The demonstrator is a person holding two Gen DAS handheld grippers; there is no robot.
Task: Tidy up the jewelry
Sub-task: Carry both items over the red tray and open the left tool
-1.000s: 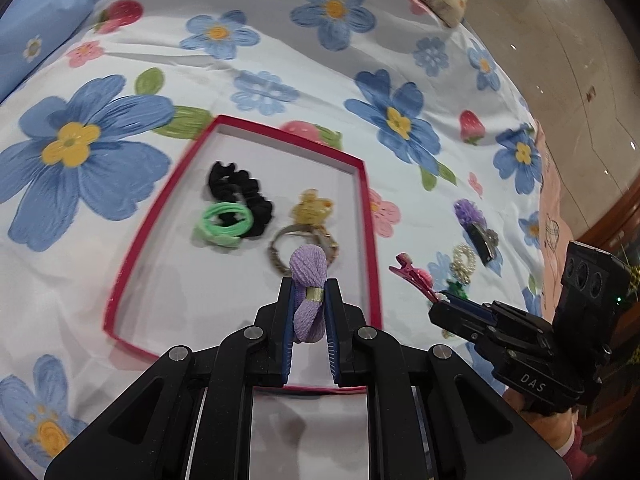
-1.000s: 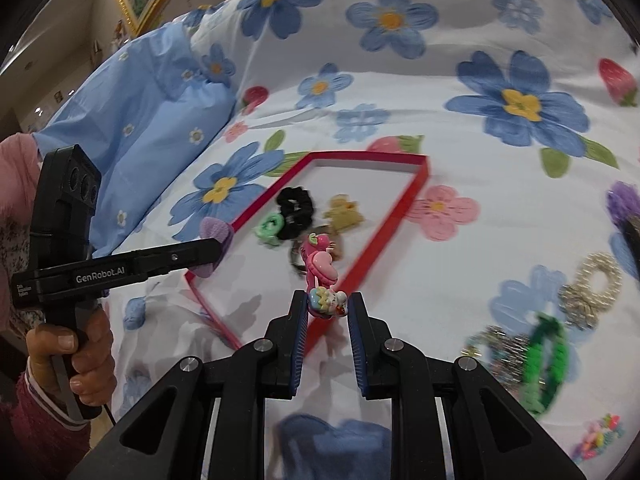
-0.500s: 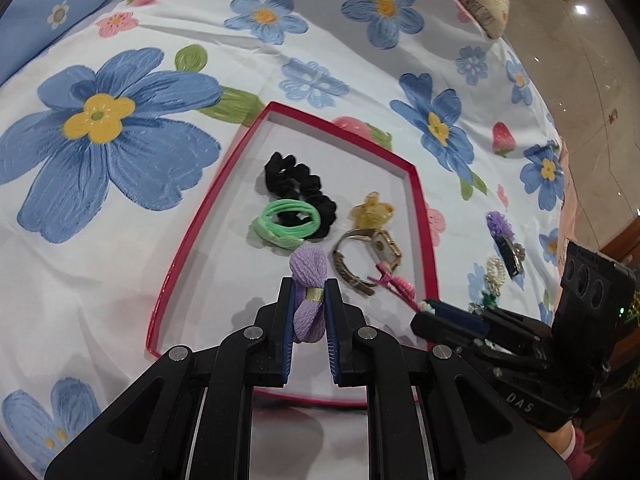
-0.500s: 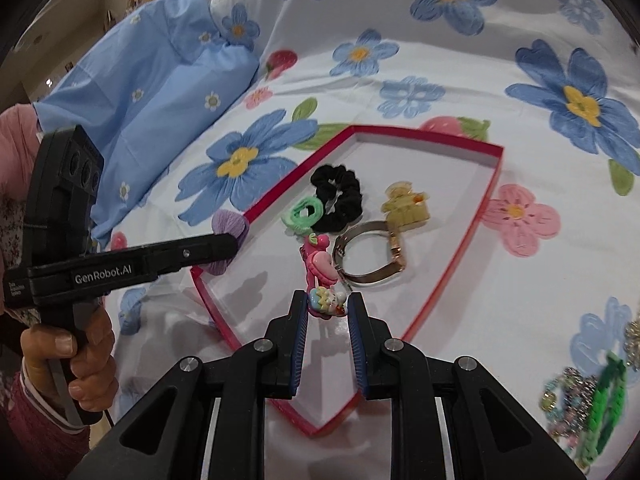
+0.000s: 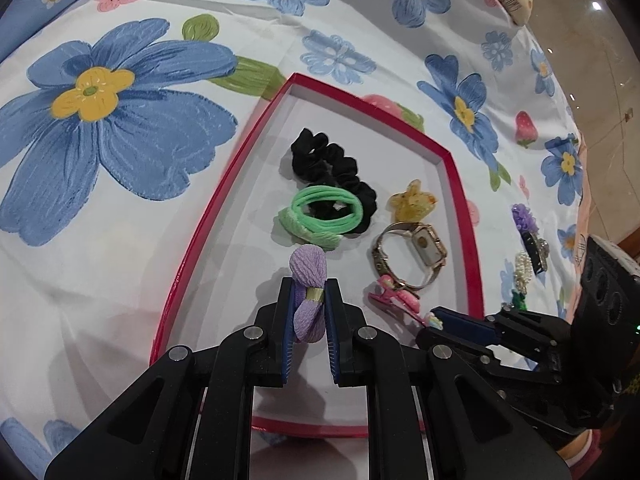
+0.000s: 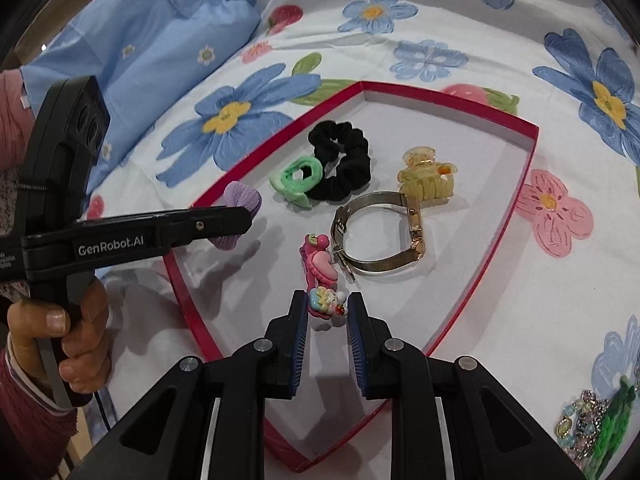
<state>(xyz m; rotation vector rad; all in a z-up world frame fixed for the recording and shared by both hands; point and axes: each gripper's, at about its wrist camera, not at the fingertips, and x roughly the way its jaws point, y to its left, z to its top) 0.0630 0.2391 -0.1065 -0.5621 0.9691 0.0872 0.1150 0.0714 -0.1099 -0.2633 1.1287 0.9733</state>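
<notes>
Left wrist: left tool (image 5: pixel 307 312) clenched on purple hair tie (image 5: pixel 308 276), right tool (image 6: pixel 328 312) gripping pink clip (image 6: pixel 320 268), both low over red tray (image 6: pixel 516 216) beside the watch (image 6: pixel 380 232); placing step, next likely lower and release.

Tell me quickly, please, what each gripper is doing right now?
Left gripper: shut on the purple tie.
Right gripper: shut on the pink clip.

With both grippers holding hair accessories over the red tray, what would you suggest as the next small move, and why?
Probably lower the left gripper a little and open its jaws, leaving the purple hair tie on the bare tray floor beside the green hair tie. It already hangs inside the rim; the right gripper can then set down its pink hair clip.
</notes>
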